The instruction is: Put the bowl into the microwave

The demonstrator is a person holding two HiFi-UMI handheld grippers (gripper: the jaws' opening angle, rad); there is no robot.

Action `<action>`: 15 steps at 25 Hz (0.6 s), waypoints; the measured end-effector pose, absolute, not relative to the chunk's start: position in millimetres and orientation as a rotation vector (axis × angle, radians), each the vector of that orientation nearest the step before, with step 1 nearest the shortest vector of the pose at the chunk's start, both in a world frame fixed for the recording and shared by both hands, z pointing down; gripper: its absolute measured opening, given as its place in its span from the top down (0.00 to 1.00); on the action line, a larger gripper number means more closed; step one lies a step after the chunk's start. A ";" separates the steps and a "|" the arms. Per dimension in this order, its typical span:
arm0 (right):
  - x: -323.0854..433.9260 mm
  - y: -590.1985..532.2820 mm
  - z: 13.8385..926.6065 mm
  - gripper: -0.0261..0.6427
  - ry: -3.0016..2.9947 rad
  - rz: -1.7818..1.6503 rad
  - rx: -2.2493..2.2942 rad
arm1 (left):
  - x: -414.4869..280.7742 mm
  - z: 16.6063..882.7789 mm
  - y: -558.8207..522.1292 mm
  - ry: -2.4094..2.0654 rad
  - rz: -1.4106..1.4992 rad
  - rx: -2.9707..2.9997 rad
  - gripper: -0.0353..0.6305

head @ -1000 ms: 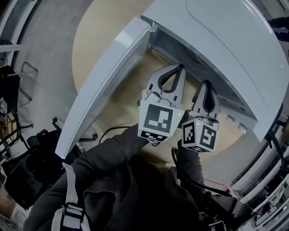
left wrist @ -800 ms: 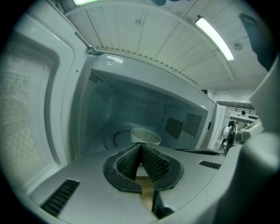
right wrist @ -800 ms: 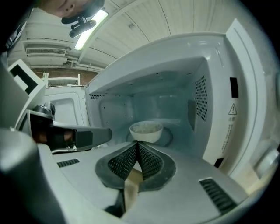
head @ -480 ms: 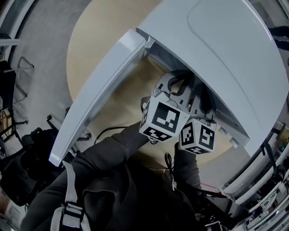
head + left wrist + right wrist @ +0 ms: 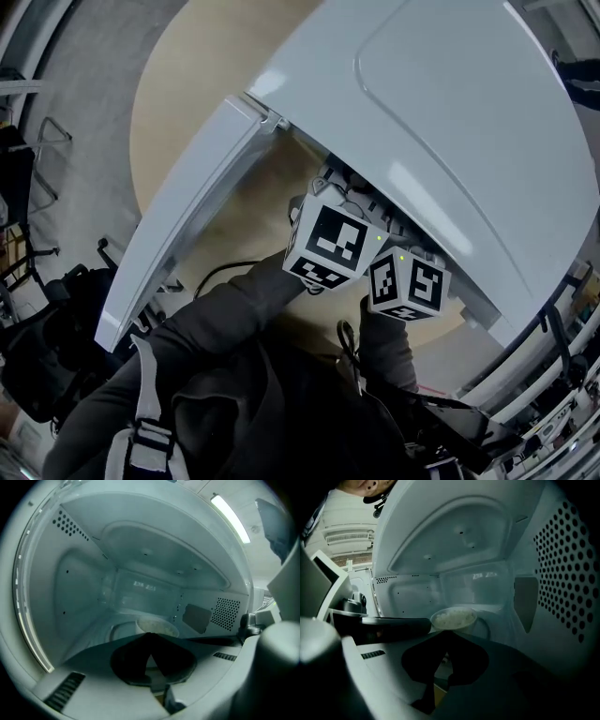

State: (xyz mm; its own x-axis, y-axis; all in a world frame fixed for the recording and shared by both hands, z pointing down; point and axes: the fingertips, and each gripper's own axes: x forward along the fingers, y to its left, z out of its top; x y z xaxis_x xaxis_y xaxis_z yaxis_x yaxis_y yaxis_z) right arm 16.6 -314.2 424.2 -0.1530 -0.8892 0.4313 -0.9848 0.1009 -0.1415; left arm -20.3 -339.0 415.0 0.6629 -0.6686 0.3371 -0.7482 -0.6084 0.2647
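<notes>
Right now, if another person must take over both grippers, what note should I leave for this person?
Left claw: closed, tips at the rim of the bowl of rice, apparently pinching it.
Right claw: the same, on the rim nearest to it.
Microwave door open; bowl is inside, at the turntable.
Done: bowl brought inside.
Left: rest it on the turntable, open both claws, withdraw, shut the door.

The round pale wooden tabletop (image 5: 187,84) carries a white box-shaped microwave (image 5: 450,141) over the left gripper (image 5: 333,211); a thin black cable (image 5: 225,272) lies left of it.
</notes>
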 end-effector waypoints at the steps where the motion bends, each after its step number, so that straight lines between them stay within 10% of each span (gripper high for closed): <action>1: 17.0 -313.5 424.2 0.95 -2.142 0.586 1.871 | -20.7 415.8 -338.3 -1.120 0.290 2.490 0.93; 15: -34.9 -193.6 406.3 0.95 -2.252 0.819 1.965 | -96.0 404.0 -216.6 -1.129 0.330 2.480 0.93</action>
